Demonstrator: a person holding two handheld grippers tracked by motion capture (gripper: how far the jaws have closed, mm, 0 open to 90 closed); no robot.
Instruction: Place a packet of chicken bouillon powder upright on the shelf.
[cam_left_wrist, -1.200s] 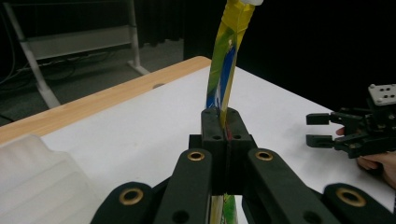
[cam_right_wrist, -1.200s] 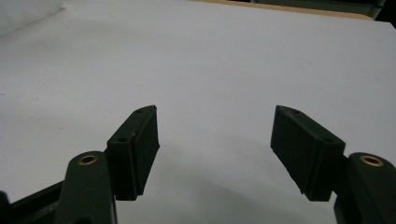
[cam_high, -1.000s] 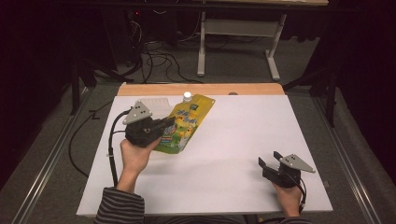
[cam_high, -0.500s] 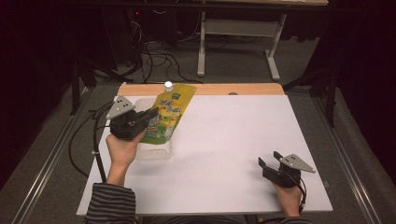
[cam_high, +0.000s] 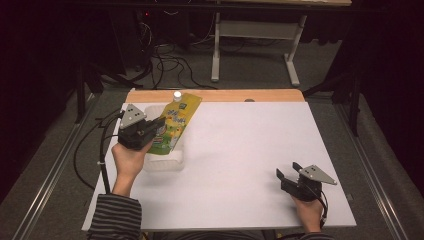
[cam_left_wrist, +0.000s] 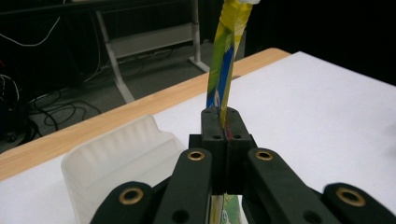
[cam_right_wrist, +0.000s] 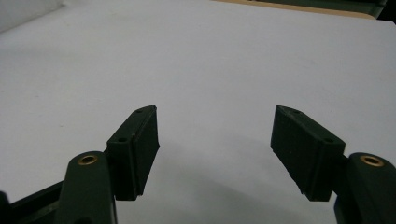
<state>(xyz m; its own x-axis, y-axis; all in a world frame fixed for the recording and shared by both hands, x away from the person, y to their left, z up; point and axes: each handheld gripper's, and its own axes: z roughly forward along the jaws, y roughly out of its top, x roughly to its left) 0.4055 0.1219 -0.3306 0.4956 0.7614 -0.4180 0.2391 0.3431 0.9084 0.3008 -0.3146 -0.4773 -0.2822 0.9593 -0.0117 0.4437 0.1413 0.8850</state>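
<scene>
Left tongs (cam_high: 159, 123) clamped on the yellow pouch (cam_high: 176, 122), carried leftward, now hovering over the clear tray (cam_high: 167, 161): drop likely next. Right tongs (cam_high: 289, 176) gaping, empty, parked on desk (cam_high: 240, 150).

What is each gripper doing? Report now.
Left gripper: jaws closed on the yellow pouch.
Right gripper: jaws open, holding nothing.
</scene>
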